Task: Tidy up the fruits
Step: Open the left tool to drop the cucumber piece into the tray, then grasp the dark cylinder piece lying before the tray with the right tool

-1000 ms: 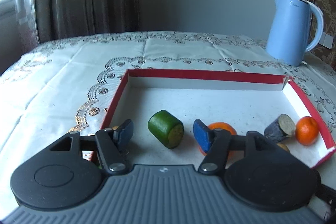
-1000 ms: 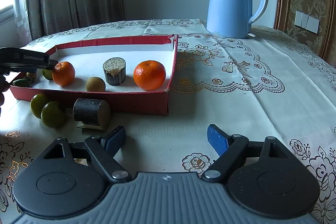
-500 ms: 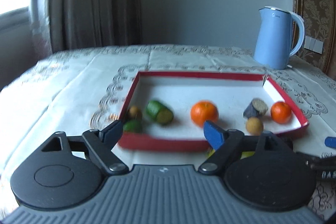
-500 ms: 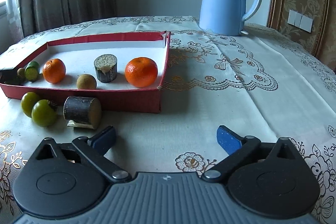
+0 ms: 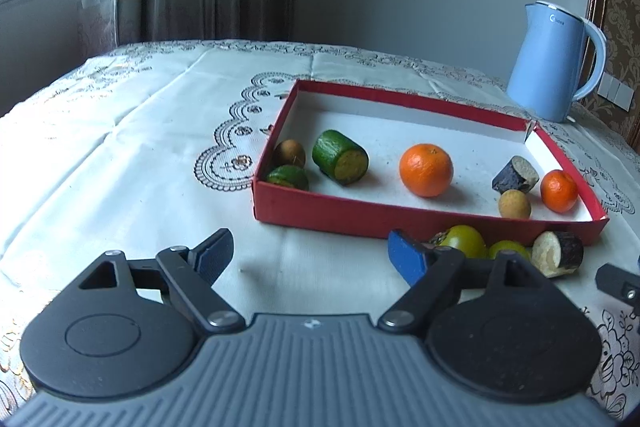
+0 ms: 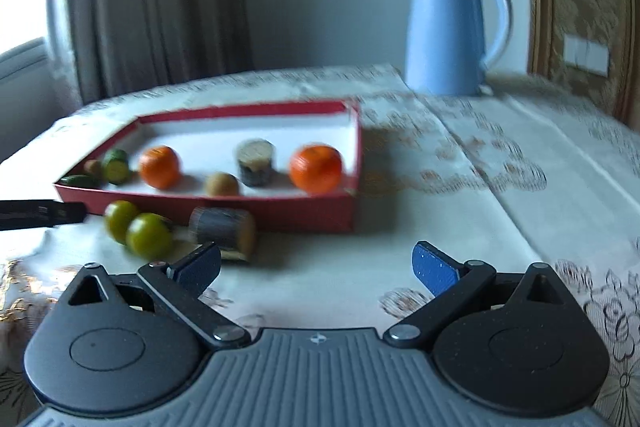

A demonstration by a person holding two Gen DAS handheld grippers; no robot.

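Outside the red tray: three pieces left to take, both grippers empty and spread wide
Left wrist view: left gripper [image 5: 310,255] hangs short of the red tray [image 5: 400,217]; two green fruits [image 5: 466,241] and a dark cane chunk [image 5: 560,253] sit against its near wall. Right wrist view, blurred: right gripper [image 6: 316,267] points at the chunk [image 6: 224,229], nearest its left finger. Fruits look round, smooth, light, likely to roll, so pinch across the middle; chunk looks stiff, so grip the bark sides, not the cut ends

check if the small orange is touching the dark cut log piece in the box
Apart: the left wrist view shows white box floor between the small orange and the dark log piece.
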